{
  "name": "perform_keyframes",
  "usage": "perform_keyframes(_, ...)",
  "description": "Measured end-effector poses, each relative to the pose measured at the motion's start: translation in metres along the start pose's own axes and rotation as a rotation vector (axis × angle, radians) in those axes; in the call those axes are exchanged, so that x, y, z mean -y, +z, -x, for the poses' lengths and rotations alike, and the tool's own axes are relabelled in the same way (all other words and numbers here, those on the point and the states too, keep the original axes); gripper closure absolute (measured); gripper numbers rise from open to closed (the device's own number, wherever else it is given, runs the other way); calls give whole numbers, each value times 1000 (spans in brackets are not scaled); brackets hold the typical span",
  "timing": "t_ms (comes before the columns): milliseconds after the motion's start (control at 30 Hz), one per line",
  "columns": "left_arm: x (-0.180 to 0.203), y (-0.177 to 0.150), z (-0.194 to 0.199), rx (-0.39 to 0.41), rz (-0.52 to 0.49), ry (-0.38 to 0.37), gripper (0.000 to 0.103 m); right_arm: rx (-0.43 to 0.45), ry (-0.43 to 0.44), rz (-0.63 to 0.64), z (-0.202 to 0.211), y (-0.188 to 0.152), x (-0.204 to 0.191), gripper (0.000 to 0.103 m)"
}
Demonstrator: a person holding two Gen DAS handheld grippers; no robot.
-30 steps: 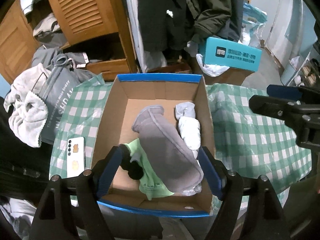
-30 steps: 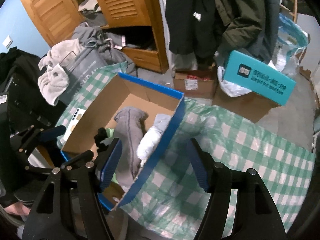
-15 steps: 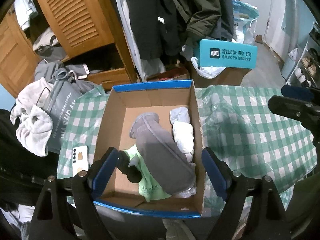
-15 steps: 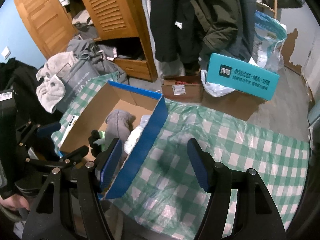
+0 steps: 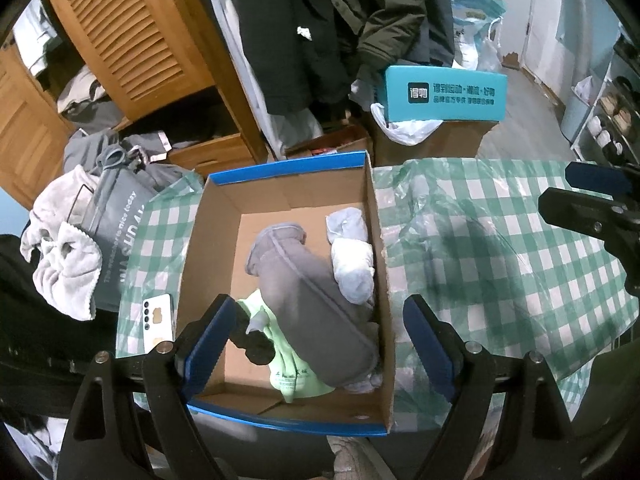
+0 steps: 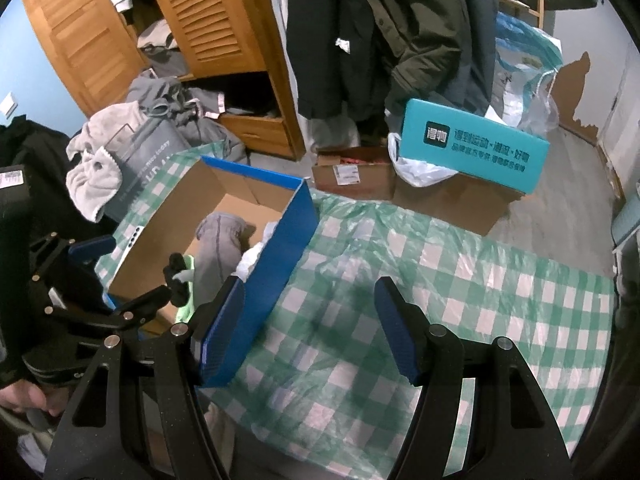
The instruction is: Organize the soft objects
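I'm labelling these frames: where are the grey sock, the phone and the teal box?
grey sock [image 5: 308,300], left wrist view, middle of its leg.
phone [image 5: 159,322], left wrist view, centre of its white back.
teal box [image 6: 476,152], right wrist view, printed side face.
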State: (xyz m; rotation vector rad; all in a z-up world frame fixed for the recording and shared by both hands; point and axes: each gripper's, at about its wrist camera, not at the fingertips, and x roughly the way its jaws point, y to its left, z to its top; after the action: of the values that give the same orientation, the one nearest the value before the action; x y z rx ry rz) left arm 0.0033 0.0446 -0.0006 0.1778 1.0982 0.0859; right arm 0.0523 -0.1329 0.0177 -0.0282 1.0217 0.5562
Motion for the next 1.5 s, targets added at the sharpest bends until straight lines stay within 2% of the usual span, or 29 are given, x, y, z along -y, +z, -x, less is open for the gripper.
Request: perform_keyframes(1500,5,1,2,-2,0,-4,16,-2,-1,-9,1,-4,7,36)
